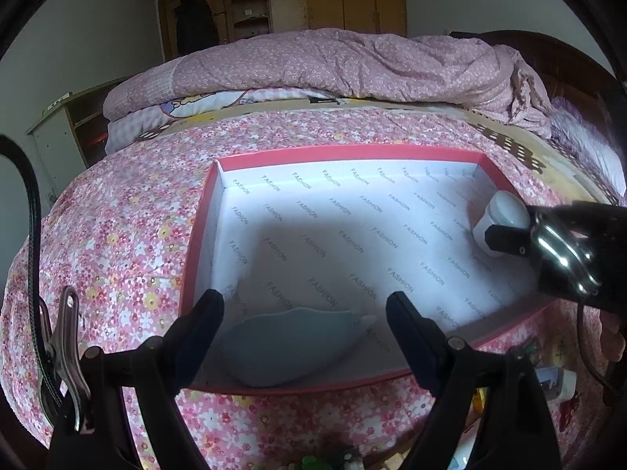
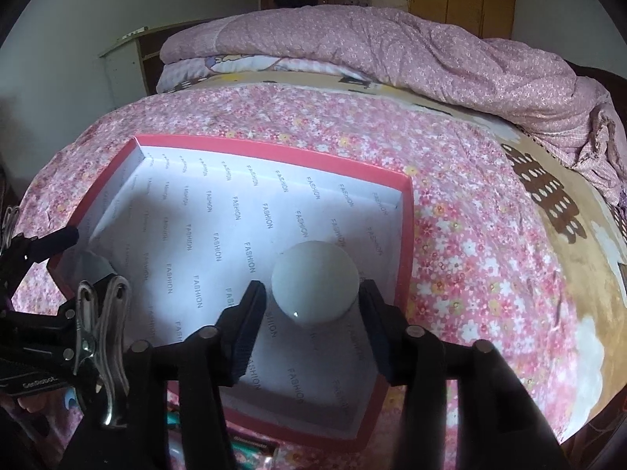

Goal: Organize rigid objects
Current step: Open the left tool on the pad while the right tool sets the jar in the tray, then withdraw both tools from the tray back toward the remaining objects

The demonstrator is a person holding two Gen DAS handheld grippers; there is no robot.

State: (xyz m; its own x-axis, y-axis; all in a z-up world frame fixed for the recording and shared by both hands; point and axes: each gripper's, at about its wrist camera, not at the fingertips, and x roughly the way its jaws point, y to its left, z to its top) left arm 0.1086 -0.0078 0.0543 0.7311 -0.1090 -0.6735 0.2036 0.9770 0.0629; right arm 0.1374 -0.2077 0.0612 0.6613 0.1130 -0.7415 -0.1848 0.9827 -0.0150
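Releasing: right gripper (image 2: 311, 297) jaws parted around bulb (image 2: 315, 284) on the box (image 2: 405, 235) floor, pads barely clear. Left gripper (image 1: 303, 305) open, empty. Bulb may roll; withdrawing fingers could nudge it.

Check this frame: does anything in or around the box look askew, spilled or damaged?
Nothing stands out. The red box lies flat on the flowered bedspread, its printed paper lining intact. A white bulb sits between the fingers of the right gripper, and a pale blue cloth item lies in the near corner.
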